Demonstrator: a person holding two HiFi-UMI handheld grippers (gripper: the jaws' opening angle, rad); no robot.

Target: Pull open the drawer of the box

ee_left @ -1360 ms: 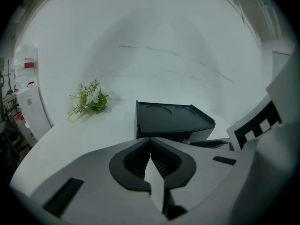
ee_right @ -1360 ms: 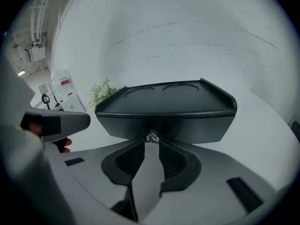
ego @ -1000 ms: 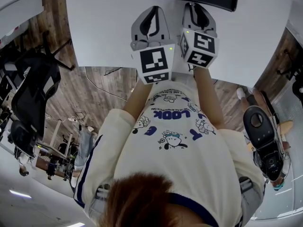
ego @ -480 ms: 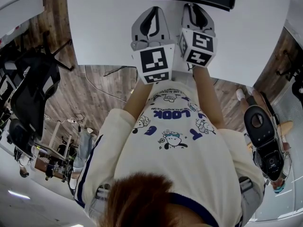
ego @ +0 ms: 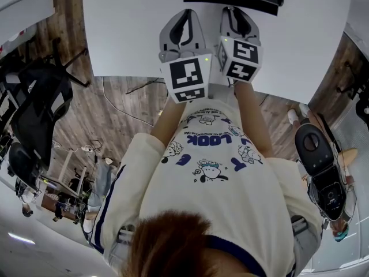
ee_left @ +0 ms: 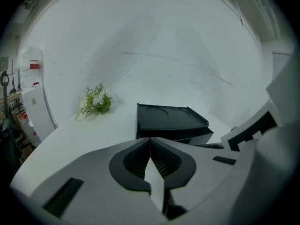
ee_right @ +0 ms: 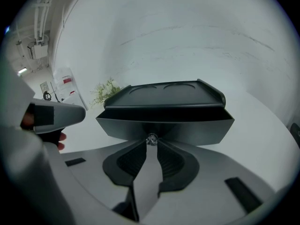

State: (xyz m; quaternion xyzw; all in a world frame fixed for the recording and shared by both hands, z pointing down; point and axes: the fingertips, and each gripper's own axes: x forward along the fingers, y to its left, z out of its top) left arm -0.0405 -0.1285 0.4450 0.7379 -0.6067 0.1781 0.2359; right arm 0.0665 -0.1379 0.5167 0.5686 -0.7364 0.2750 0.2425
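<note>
While the right tongs (ee_right: 151, 142) are pinched shut on the tiny shiny knob (ee_right: 151, 138) in the middle of the drawer (ee_right: 192, 128) front, the left tongs (ee_left: 150, 144) are closed on nothing, with their tips pressed together over the white surface (ee_left: 89, 135). I can't tell if that left one actually touches the surface.

The box (ee_right: 164, 95) is black, with 2 shallow round recesses in its raised-edge top. It sits on the far part of the surface, straight ahead of the person. From the left gripper view, the box is a bit beyond and to the right of the left tongs, clearly apart from them. The drawer front looks to stick out a little past the box body on the near side.

Other stuff: a small green sprig with white flowers (ee_left: 96, 100) lies on the surface, left of the box and well apart from it. In the head view, the 2 grippers sit side by side near the surface's near edge — the right one reaches farther in, up to the box. A wooden floor (ego: 124, 117) shows below, with a dark office chair (ego: 40, 105) off to the left.
</note>
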